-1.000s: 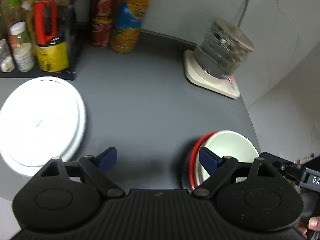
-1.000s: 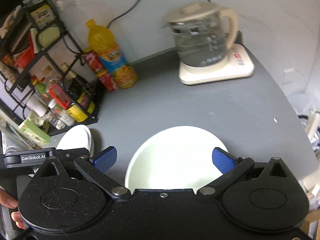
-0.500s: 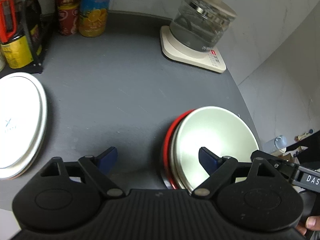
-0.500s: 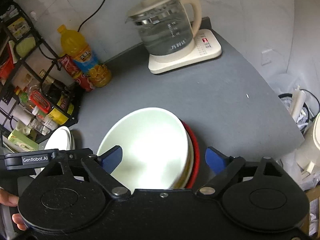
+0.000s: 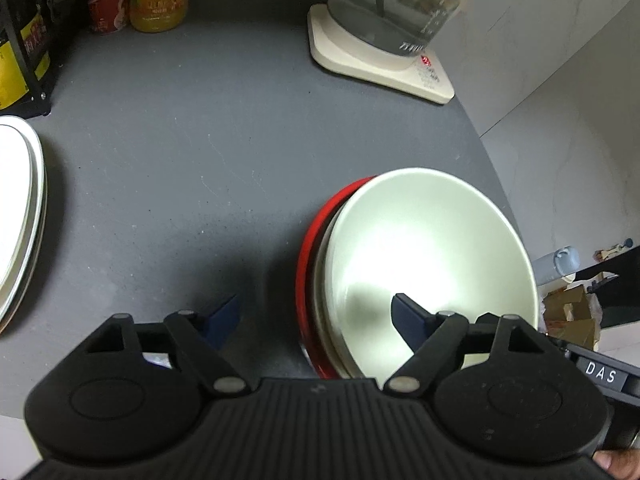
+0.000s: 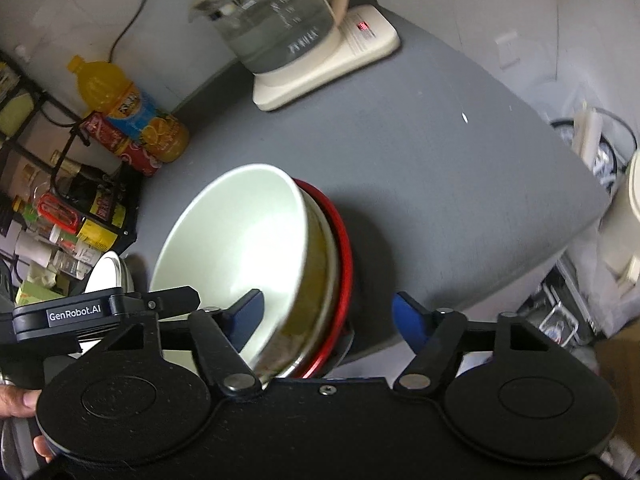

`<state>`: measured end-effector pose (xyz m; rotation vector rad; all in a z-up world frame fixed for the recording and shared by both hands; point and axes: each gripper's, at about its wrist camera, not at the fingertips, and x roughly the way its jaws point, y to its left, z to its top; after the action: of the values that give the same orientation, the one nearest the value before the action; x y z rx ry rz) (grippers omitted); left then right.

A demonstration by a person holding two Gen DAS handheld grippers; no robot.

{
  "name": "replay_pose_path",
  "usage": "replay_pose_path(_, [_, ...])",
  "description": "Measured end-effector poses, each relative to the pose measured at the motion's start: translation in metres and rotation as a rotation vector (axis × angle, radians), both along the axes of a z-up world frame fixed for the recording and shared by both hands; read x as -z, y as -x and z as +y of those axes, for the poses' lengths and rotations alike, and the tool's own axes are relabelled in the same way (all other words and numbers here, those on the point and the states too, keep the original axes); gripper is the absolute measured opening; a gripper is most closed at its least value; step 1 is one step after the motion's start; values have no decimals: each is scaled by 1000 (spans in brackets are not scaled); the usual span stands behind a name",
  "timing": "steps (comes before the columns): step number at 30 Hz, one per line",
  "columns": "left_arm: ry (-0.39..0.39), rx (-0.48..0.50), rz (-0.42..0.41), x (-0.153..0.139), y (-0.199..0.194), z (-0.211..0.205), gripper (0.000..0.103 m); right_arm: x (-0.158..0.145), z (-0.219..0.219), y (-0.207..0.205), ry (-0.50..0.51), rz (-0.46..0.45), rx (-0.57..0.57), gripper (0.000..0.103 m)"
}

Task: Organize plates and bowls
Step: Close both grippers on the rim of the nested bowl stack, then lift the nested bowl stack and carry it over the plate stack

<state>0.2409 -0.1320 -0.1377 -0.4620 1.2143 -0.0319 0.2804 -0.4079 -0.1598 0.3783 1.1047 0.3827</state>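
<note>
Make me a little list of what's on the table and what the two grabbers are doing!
Table: dark grey counter
Bowl stack: pale green bowl on top, red bowl at the bottom
Plates: white plates at the far left
Kettle: glass kettle on a cream base
Drinks: orange juice bottle
Left gripper: open, straddling the stack's rim, jaws just closing
Right gripper: open, straddling the opposite rim, jaws just closing

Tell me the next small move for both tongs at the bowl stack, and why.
Probably close both tongs on the rim. The pale bowl sits nested in the red bowl on the counter. The left tongs and right tongs each straddle a side of the stack, one finger inside the pale bowl, one outside. Their jaws have just been closing but no pad presses yet.
</note>
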Motion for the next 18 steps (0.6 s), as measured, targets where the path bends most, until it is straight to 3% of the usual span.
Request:
replay_pose_path(4, [-14,10,11,4,-2,-4,80,4,1,-2,-30,15,-1,64])
replay_pose_path(9, [-6,4,33,13,-7,-6,72,8,5,-7,-26,33,-18,60])
replay_pose_path(18, [62,-46,84,27,-5,0,43,23,7,-11,-55,97,-12,47])
